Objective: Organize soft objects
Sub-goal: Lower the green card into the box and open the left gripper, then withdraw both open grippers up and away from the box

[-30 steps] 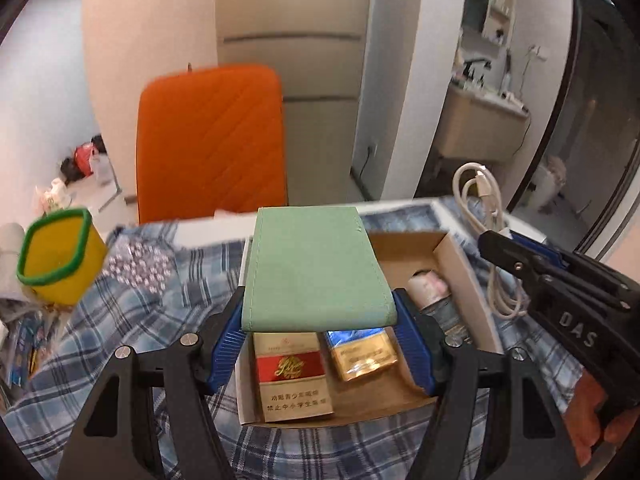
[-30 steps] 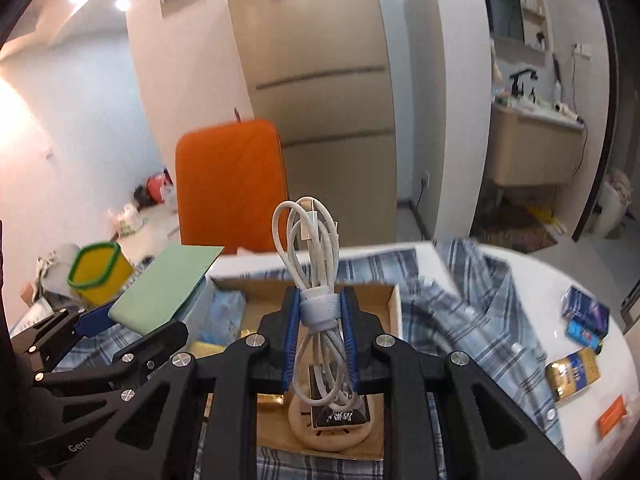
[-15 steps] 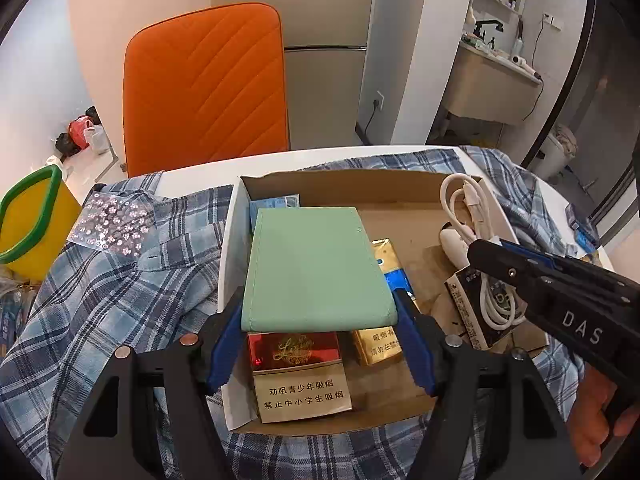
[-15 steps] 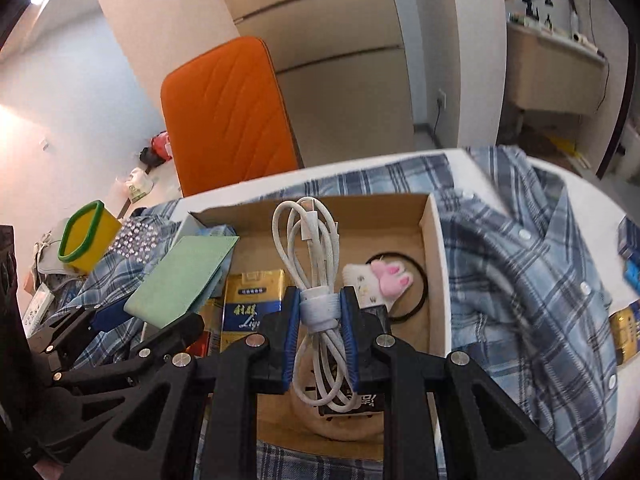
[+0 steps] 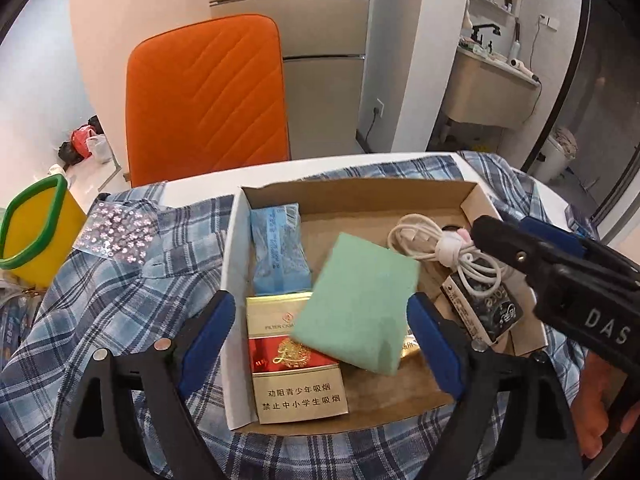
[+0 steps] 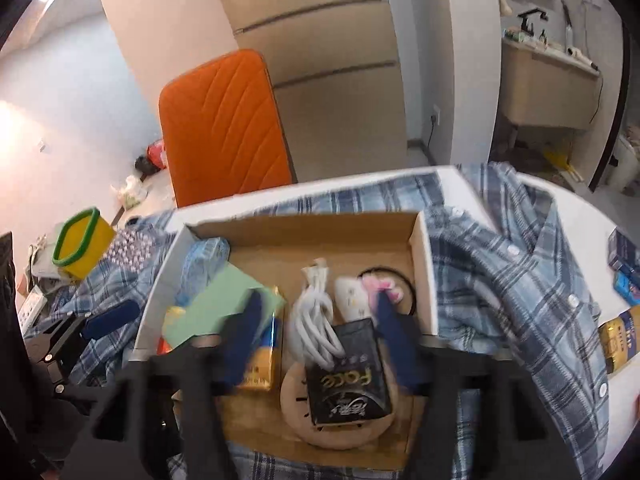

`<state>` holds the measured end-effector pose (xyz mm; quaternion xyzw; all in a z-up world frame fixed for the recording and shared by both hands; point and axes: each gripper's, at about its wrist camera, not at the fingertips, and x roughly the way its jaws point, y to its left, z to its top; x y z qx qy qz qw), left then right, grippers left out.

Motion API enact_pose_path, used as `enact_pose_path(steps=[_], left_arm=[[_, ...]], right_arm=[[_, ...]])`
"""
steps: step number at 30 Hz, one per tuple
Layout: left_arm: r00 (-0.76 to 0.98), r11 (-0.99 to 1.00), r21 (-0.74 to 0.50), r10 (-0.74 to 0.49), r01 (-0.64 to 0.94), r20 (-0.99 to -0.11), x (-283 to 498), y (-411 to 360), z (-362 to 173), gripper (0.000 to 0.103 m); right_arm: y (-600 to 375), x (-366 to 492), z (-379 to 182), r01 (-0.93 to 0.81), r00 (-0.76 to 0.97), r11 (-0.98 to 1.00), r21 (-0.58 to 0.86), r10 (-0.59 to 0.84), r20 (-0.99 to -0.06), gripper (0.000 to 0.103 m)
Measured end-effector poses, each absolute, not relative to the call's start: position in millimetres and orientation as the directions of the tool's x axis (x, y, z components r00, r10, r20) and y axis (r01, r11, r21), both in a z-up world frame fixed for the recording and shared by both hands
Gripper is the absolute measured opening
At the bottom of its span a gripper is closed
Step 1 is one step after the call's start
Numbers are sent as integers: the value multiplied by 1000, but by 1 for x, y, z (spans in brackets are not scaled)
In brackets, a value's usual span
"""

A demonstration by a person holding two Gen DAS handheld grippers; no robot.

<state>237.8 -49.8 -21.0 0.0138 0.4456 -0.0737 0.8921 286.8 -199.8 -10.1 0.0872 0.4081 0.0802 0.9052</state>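
Note:
A cardboard box (image 5: 360,196) sits on a blue plaid shirt (image 5: 120,288). My left gripper (image 5: 320,320) is open; a green cloth pad (image 5: 356,300) lies tilted between its fingers on the cigarette packs (image 5: 292,364). My right gripper (image 6: 316,316) is open above the box; the white coiled cable (image 6: 316,316) lies in the box below it, also seen in the left wrist view (image 5: 444,252). The green pad (image 6: 224,308) shows left of the cable. A blue tissue pack (image 5: 278,248) lies at the box's left wall.
An orange chair (image 5: 204,100) stands behind the table. A yellow cup with green rim (image 5: 32,232) and a sticker sheet (image 5: 116,232) lie left. A black packet (image 6: 348,380), round wooden disc (image 6: 296,416) and pink-eared toy (image 6: 360,296) are in the box. Small packs (image 6: 620,336) lie right.
Both grippers have opened. The green pad dropped out of the left gripper and tilted onto the packs; the cable left the right gripper and lies in the box.

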Motion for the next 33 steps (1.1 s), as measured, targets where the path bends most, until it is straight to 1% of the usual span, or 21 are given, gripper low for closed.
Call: enact_pose_path(steps=[6, 10, 14, 16, 17, 18, 20, 22, 25, 26, 27, 29, 30, 33], left_arm=[[645, 991, -47, -117, 125, -755, 230, -42, -2, 87], [683, 992, -44, -115, 120, -721, 225, -39, 10, 87], [741, 989, -77, -145, 125, -656, 215, -35, 27, 87], [779, 989, -82, -149, 124, -609, 206, -34, 38, 87], [802, 989, -82, -149, 124, -579, 200, -33, 45, 90], [825, 989, -77, -147, 125, -545, 193, -32, 52, 96], [879, 991, -68, -135, 117, -458, 178, -30, 68, 102], [909, 991, -60, -133, 119, -395, 166, -29, 81, 102], [936, 992, -58, -126, 113, -328, 151, -26, 98, 102], [949, 992, -65, -124, 109, -292, 143, -24, 103, 102], [957, 992, -66, -123, 109, -263, 138, -23, 107, 102], [971, 993, -67, -110, 98, -212, 125, -20, 117, 102], [975, 993, -70, -108, 96, -196, 121, -19, 120, 102], [981, 989, -95, -123, 109, -153, 108, -13, 130, 102]], right_arm=[[-205, 280, 7, -76, 688, 973, 220, 210, -695, 68], [-205, 272, 22, -90, 727, 978, 189, 194, -659, 68], [-205, 259, 42, -98, 786, 986, 136, 161, -597, 68], [-205, 251, 53, -101, 815, 988, 113, 147, -560, 68], [-205, 248, 57, -96, 826, 990, 102, 137, -546, 69], [-205, 242, 64, -82, 846, 993, 82, 113, -521, 70], [-206, 232, 75, -74, 877, 996, 55, 91, -471, 74], [-207, 221, 88, -78, 903, 996, 48, 91, -420, 86], [-208, 203, 106, -64, 937, 998, 17, 66, -343, 86], [-207, 197, 113, -57, 949, 998, 4, 55, -311, 87], [-208, 190, 119, -48, 958, 999, -6, 44, -282, 89], [-211, 175, 131, -35, 975, 999, -9, 32, -222, 103], [-213, 165, 138, -18, 984, 1000, -3, 17, -178, 103], [-218, 145, 153, 4, 992, 1000, -1, -4, -126, 103]])
